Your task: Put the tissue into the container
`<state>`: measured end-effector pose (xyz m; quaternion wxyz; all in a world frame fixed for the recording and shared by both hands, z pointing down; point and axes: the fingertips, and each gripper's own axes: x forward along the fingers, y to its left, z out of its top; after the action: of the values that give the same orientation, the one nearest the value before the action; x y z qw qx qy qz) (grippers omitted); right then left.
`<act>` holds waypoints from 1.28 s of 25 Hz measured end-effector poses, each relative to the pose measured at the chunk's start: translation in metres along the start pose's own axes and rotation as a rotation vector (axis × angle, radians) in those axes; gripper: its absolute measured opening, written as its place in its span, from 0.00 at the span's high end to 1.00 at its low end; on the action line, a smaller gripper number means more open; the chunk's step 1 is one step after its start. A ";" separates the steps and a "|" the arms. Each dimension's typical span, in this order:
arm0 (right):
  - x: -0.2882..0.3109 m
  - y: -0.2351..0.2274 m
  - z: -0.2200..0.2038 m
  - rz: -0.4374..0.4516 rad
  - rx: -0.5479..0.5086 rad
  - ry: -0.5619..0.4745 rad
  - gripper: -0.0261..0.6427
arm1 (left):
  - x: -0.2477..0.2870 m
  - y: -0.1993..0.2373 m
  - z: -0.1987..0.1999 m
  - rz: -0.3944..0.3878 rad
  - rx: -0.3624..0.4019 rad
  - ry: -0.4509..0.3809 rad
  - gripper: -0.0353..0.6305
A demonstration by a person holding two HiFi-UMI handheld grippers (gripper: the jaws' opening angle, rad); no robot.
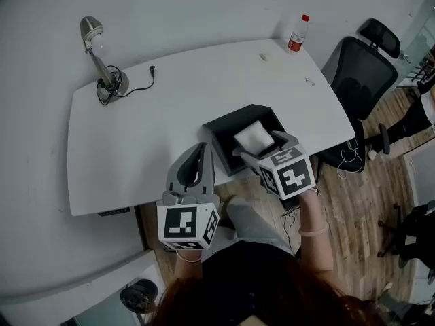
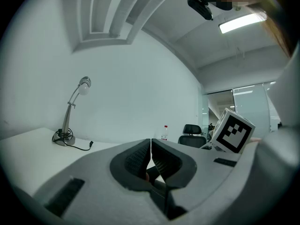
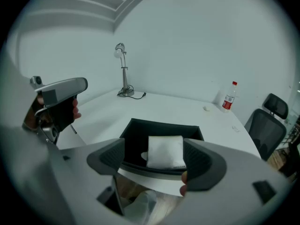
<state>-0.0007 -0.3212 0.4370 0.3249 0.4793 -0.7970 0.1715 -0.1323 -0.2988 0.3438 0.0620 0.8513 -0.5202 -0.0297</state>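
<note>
Left gripper (image 2: 150,146) is pressed shut on nothing, at the table's (image 1: 170,114) near edge. Right gripper (image 3: 153,149) is spread wide and empty, just over the black container (image 3: 140,125) at that edge, with the tissue (image 3: 165,151) lying inside. Lamp (image 1: 102,60) sits at the far-left corner, bottle (image 1: 297,34) far-right.

**Flat, cool indoor light; heavy fisheye in every view**

Head view: diffuse light with a blue-grey cast. The white table (image 1: 170,100) reads bright and shows no hard glare. Shadows are faint, even around the desk lamp (image 1: 100,63). The inside of the container (image 1: 219,141) goes near black, and the tissue (image 1: 253,138) in it is the brightest patch, its detail washed out. The table edges bow and the corners darken.

Left gripper view: a ceiling light strip (image 2: 241,22) at upper right is blown out, the only source in sight. The close foreground is soft. A round black vignette rings the frame.

Right gripper view: same circular frame, with the rim smeared and bent. The foreground is blurred and the mid-distance fairly sharp.
</note>
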 end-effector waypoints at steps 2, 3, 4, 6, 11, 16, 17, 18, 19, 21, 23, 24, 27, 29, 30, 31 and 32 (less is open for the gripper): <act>-0.002 0.003 0.002 0.001 0.016 -0.020 0.36 | -0.003 -0.001 0.001 -0.002 0.006 -0.002 0.91; -0.004 0.004 0.004 0.000 0.024 -0.029 0.36 | -0.004 -0.002 0.002 -0.004 0.009 -0.003 0.90; -0.005 0.004 0.005 -0.002 0.030 -0.039 0.36 | -0.005 -0.003 0.002 -0.006 0.012 -0.004 0.90; -0.006 0.004 0.007 -0.009 0.037 -0.058 0.36 | -0.006 -0.003 0.003 -0.007 0.018 -0.007 0.90; -0.008 0.002 0.009 -0.016 0.043 -0.089 0.36 | -0.004 -0.004 0.006 -0.006 0.030 -0.015 0.90; -0.013 0.004 0.007 -0.002 0.032 -0.113 0.36 | -0.005 -0.013 0.008 -0.001 0.041 -0.019 0.90; -0.015 0.004 0.006 0.002 0.031 -0.117 0.36 | -0.005 -0.016 0.007 0.001 0.042 -0.017 0.90; -0.016 0.004 0.005 0.005 0.029 -0.121 0.36 | -0.006 -0.019 0.007 0.003 0.042 -0.014 0.90; -0.019 0.003 0.004 0.003 0.028 -0.125 0.37 | -0.007 -0.022 0.006 0.005 0.042 -0.012 0.90; -0.025 -0.001 0.004 -0.025 0.024 -0.143 0.47 | -0.009 -0.029 0.007 0.008 0.045 -0.009 0.90; -0.030 -0.004 0.003 -0.052 0.013 -0.156 0.62 | -0.011 -0.036 0.008 0.009 0.051 -0.010 0.91; -0.032 -0.003 0.002 -0.048 0.010 -0.157 0.60 | -0.013 -0.040 0.008 0.010 0.054 -0.010 0.90; -0.041 -0.003 -0.001 -0.030 0.014 -0.167 0.60 | -0.018 -0.050 0.007 0.015 0.059 -0.008 0.90; -0.047 -0.005 -0.005 -0.033 0.010 -0.175 0.61 | -0.021 -0.057 0.006 0.019 0.059 -0.008 0.90; -0.050 -0.007 -0.007 -0.036 0.008 -0.179 0.63 | -0.024 -0.060 0.006 0.023 0.060 -0.008 0.91; -0.053 -0.008 -0.009 -0.037 0.005 -0.184 0.65 | -0.026 -0.063 0.006 0.028 0.062 -0.007 0.90; -0.056 -0.008 -0.011 -0.036 0.005 -0.190 0.66 | -0.028 -0.066 0.006 0.034 0.065 -0.006 0.91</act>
<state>0.0286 -0.2821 0.4063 0.2496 0.5084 -0.8152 0.1211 -0.0873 -0.2445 0.3285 0.0335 0.8439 -0.5353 -0.0142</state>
